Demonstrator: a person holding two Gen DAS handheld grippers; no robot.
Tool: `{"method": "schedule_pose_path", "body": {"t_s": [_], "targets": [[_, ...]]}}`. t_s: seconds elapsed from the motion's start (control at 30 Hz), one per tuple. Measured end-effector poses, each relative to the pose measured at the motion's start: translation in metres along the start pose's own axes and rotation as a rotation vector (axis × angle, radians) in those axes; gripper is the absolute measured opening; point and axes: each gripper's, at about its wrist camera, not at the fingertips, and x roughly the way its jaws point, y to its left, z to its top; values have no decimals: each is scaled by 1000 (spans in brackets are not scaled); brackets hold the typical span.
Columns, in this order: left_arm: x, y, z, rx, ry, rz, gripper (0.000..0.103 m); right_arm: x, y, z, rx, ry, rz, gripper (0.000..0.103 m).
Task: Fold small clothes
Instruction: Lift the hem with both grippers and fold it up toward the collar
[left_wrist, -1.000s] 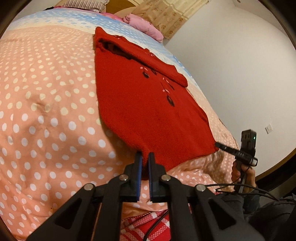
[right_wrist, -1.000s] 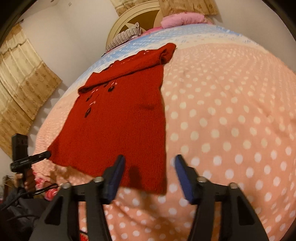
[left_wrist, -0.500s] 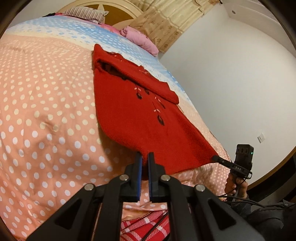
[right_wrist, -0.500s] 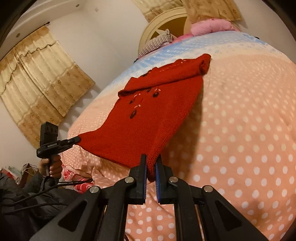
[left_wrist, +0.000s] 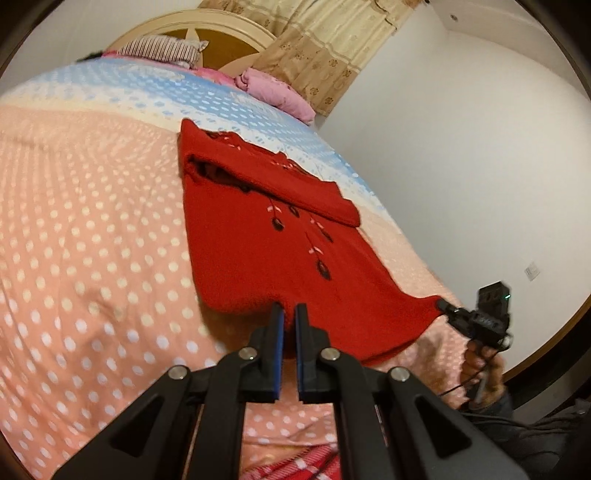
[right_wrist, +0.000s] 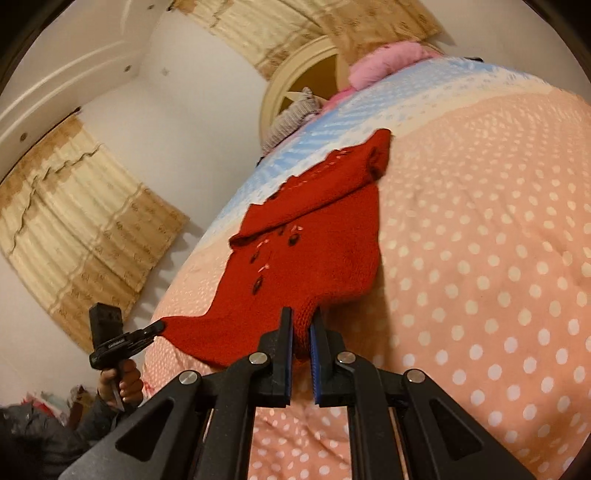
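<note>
One red knitted sweater (left_wrist: 266, 251) lies on the bed, its collar end toward the headboard and its hem raised off the polka-dot bedspread (left_wrist: 85, 236) at two corners. The left gripper (left_wrist: 289, 314) is clamped tight on one hem corner, the red knit pinched between its blue-lined pads; the right gripper (right_wrist: 301, 319) has just been closing and now pinches the other corner, a fold of knit bulging up between its jaws. In each wrist view the other tool appears off to the side, a hand (right_wrist: 122, 384) wrapped round its handle, cables trailing below it. Small dark and pink embroidered motifs run down the sweater's front, and a folded-over part lies across its upper section. Beyond it the bedspread turns pale blue, then comes a pink pillow (left_wrist: 277, 92), a striped pillow (left_wrist: 162, 50) and a rounded cream headboard (left_wrist: 207, 26). Beige patterned curtains (right_wrist: 85, 229) hang against the white wall — nothing lies on the sweater itself.
</note>
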Motion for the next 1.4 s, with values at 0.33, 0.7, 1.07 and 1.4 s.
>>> {"method": "schedule_pose_path", "body": {"t_s": [0.33, 0.7, 1.07, 1.4], "targets": [[12, -7, 21, 43, -13, 24, 5, 1, 17, 32, -37, -55, -1, 7], [12, 18, 50, -43, -98, -5, 5, 16, 37, 71, -73, -105, -10, 7], [29, 20, 96, -16, -156, 4, 5, 44, 55, 116, -113, -140, -51, 7], [47, 35, 141, -46, -210, 54, 5, 73, 49, 162, -99, -165, -114, 7]]}}
